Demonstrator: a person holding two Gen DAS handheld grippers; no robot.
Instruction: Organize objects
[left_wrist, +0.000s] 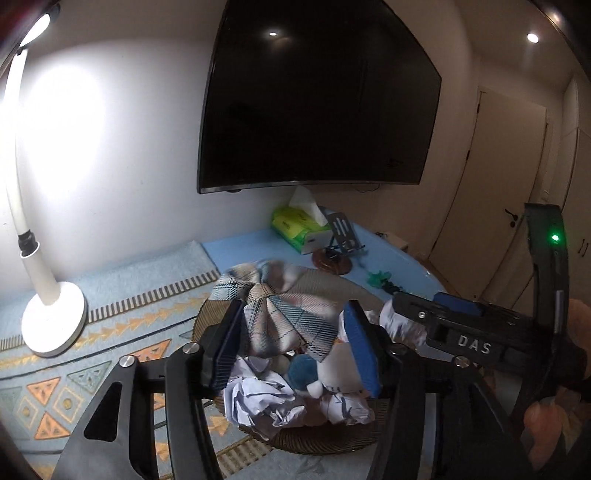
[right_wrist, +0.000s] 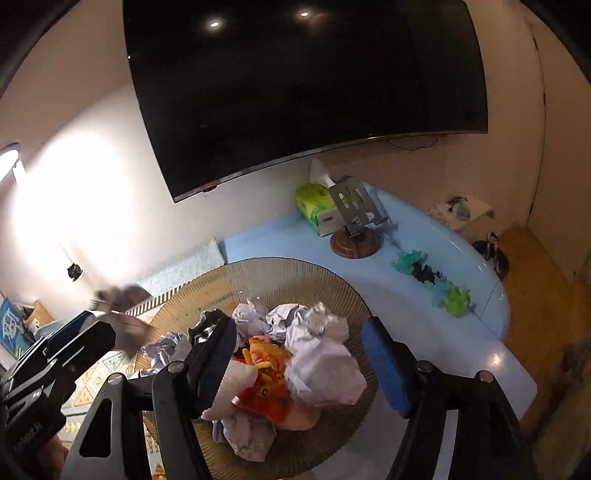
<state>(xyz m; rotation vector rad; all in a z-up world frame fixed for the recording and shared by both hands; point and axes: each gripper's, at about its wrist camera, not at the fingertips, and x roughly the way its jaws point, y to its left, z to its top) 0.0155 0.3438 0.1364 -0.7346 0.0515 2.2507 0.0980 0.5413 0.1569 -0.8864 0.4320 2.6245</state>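
A: Up close, the left gripper (left_wrist: 295, 350) stands part open above the basket (left_wrist: 317, 443), nothing pinched; a plaid cloth (left_wrist: 280, 310), blurred, shows between and just beyond the pads.

B: And the right gripper (right_wrist: 299, 365)?

A: Wider open, nothing gripped, over the same woven basket (right_wrist: 332, 284) of crumpled paper (right_wrist: 321, 365) and an orange toy (right_wrist: 269, 384).

B: Farther back?

A: A tissue box (right_wrist: 314, 203) beside a metal stand (right_wrist: 354, 206) on the blue table (right_wrist: 369, 280), small frog toys (right_wrist: 458, 299) near its edge, a dark television (right_wrist: 295, 92) on the wall.
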